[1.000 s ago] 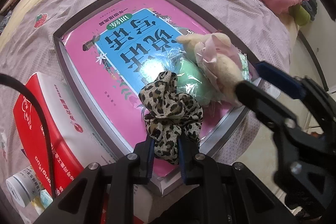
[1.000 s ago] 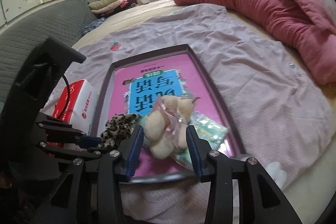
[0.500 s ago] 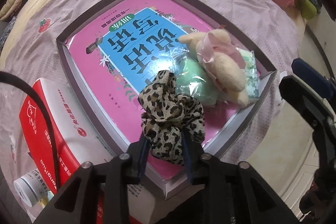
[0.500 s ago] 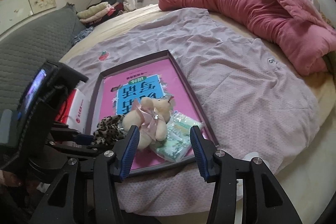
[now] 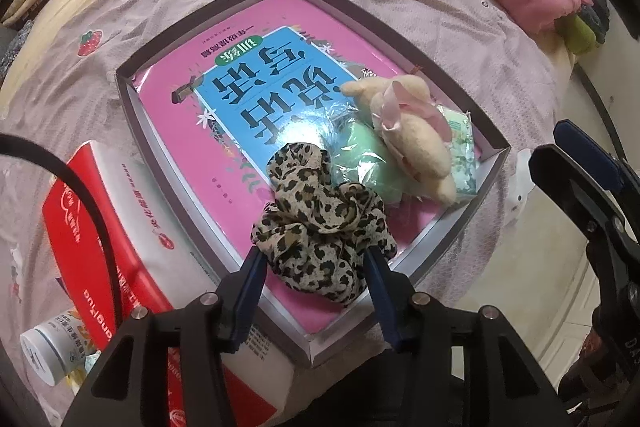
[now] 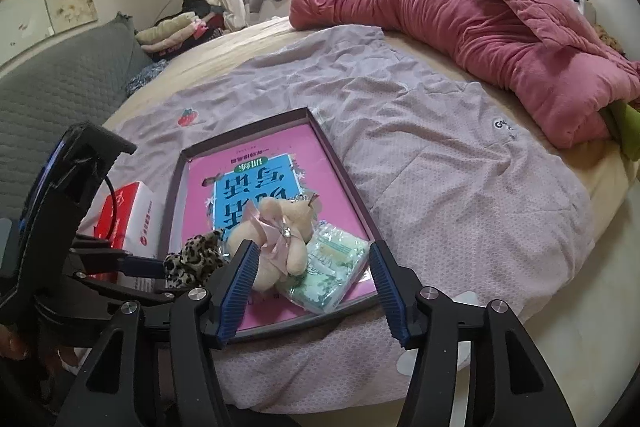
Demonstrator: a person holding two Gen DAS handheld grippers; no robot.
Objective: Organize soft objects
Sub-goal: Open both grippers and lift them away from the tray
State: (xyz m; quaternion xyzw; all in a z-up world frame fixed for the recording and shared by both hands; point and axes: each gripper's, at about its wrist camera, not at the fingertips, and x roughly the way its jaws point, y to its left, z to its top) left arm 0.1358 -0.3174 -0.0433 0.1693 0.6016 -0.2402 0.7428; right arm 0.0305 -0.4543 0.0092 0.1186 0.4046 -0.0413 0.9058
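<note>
Bedsheet (image 6: pixel 460 163) carries my shallow tray (image 5: pixel 452 227), whose rim pens the soft things on a pink book (image 5: pixel 192 143) printed in Chinese. Plush (image 5: pixel 412 143) lies loose there; my right gripper (image 6: pixel 310 283) has just widened, empty. Left gripper (image 5: pixel 316 283), jaws just parted, brackets the scrunchie (image 5: pixel 320 223) without squeezing.

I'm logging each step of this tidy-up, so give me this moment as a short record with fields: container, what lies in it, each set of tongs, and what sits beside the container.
container: shallow box on the bed, pink book flat inside
items in it: leopard scrunchie, plush bear, green wrapped ball, tissue pack
left tongs: just opening, straddling the scrunchie, pads off it
right tongs: just opening, nothing between them
beside the box: red-and-white package, small bottle
</note>
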